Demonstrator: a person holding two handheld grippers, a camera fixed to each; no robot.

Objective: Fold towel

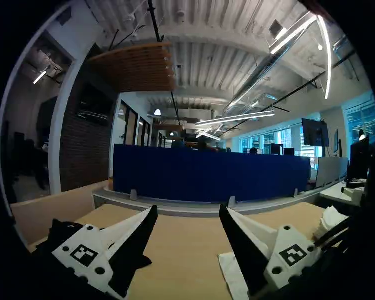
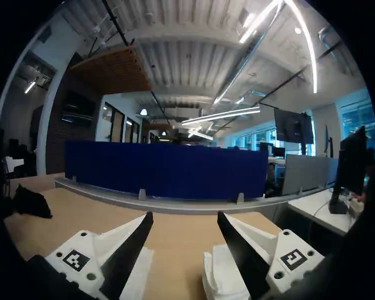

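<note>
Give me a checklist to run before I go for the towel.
1. Left gripper open and empty: ok.
2. Right gripper open and empty: ok.
3. White towel on the table, just below the right gripper: ok.
4. Towel flat with corners exposed: cannot tell; it looks bunched and the fingers hide part of it.
5. Black item apart from the towel: ok.

The left hand-held gripper [image 1: 188, 207] and right hand-held gripper [image 2: 185, 214] are white with black inner faces and black-and-white square markers [image 1: 85, 254]. The counter [image 1: 187, 250] is tan wood, the towel [image 2: 215, 275] white, the cloth [image 2: 31, 202] black, the partition [image 1: 207, 175] deep blue.
</note>
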